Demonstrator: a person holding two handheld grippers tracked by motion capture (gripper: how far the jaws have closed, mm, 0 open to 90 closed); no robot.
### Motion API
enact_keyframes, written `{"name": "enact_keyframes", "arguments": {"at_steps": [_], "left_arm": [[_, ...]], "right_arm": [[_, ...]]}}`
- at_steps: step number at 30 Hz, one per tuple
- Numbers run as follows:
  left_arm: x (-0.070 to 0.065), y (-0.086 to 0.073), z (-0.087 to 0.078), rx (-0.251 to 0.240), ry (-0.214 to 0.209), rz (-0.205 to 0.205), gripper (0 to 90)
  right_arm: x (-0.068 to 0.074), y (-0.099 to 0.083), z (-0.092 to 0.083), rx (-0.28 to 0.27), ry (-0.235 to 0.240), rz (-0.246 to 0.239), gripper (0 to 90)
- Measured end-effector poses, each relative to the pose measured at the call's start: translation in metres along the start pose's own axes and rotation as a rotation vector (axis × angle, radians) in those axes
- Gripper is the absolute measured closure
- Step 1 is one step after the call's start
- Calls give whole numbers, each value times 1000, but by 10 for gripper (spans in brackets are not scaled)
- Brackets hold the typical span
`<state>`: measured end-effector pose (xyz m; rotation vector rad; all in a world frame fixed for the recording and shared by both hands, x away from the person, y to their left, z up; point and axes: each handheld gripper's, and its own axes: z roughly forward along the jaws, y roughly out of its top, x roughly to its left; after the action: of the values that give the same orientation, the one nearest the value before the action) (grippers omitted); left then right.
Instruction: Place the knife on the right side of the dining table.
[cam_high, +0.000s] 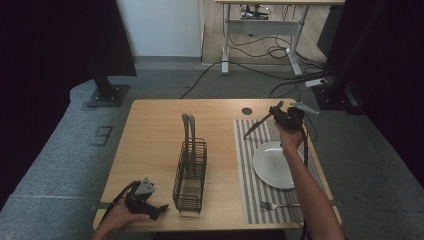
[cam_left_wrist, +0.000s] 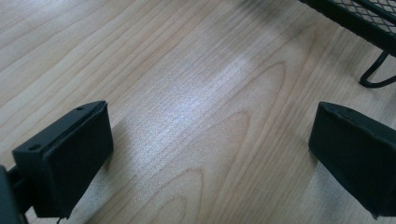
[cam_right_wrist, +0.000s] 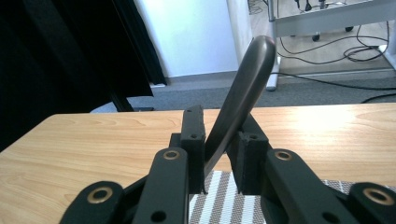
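Note:
A dark knife (cam_high: 257, 125) slants in the air over the far left corner of the striped placemat (cam_high: 245, 170). My right gripper (cam_high: 274, 112) is shut on it. In the right gripper view the knife (cam_right_wrist: 243, 93) stands between the two pads, its rounded end up and away from the camera, with the right gripper (cam_right_wrist: 219, 149) closed narrowly around it. My left gripper (cam_high: 160, 209) rests near the table's front edge, just left of a black wire basket (cam_high: 190, 170). Its jaws stand wide open over bare wood in the left gripper view, left gripper (cam_left_wrist: 210, 154).
A white plate (cam_high: 275, 165) lies on the placemat, with a fork (cam_high: 277, 205) in front of it. The basket's foot (cam_left_wrist: 373, 79) sits close to the left gripper's far jaw. A round cable hole (cam_high: 247, 111) is at the wooden table's (cam_high: 150, 140) back edge.

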<state>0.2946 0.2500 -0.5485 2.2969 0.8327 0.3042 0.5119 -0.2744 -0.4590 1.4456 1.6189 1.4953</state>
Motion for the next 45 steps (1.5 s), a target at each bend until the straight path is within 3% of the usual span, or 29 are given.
{"name": "enact_keyframes", "arguments": {"at_steps": [25,45], "left_arm": [[0,0,0,0,0,0,0],[0,0,0,0,0,0,0]], "right_arm": [[-21,-4,-3,55,-38,5,707],[-45,-17,-5,95,-69,56,644]]}}
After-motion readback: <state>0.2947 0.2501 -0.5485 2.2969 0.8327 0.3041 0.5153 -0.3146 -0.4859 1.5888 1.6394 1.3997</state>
